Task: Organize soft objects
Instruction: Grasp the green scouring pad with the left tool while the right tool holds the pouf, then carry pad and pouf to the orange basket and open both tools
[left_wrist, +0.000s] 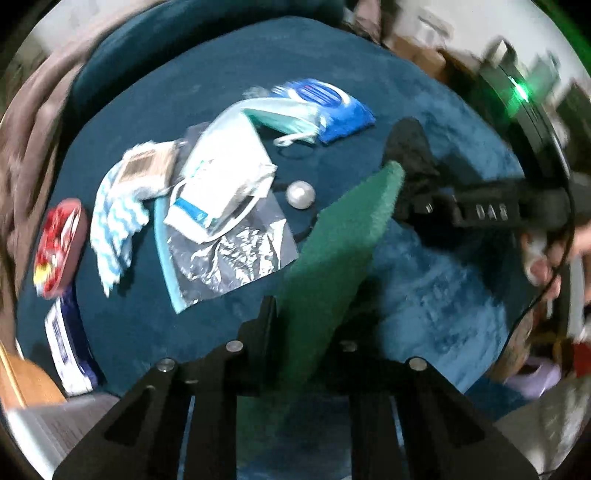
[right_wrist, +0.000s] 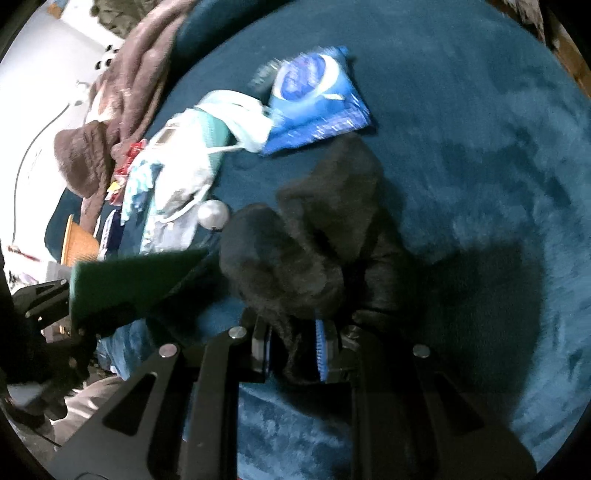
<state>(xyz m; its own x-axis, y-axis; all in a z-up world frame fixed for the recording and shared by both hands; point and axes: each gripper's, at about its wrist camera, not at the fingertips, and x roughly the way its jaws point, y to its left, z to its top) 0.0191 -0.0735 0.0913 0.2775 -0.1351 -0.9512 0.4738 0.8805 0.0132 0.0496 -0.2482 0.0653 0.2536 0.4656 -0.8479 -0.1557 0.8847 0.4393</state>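
The left gripper (left_wrist: 306, 332) pinches one end of a green scouring pad (left_wrist: 343, 236), its jaws closed on the pad so that the sheet stands up on edge and leans toward the right gripper (left_wrist: 424, 206). That right gripper, seen from its own camera, clamps a dark fleece cloth (right_wrist: 314, 243) between blue-padded fingers (right_wrist: 320, 350); the cloth bunches up above the jaws and droops over them, hiding the fingertips.

Both items hang low over a teal plush blanket (left_wrist: 443, 288), the free corner of the pad nearly meeting the dark cloth. Beyond them lies the unsorted heap: a white face mask (left_wrist: 221, 184) on a crinkled clear plastic bag (left_wrist: 236, 258), a blue-and-white chevron cloth (left_wrist: 114, 229), a pale teal mask (left_wrist: 288, 118) and a blue wipes packet (left_wrist: 332, 107). A pearly ball (left_wrist: 300, 195) sits just beside the plastic bag, and a red snack packet (left_wrist: 59, 247) rests at the blanket's edge. A brown throw (right_wrist: 122, 110) is piled at the far side.

The risk from here looks twofold. The pad is held only by its end, so a quick swing could let it twist or slide out of the jaws. And with pad and fleece so close, the coarse pad could snag the cloth's pile and drag it when the grippers part.
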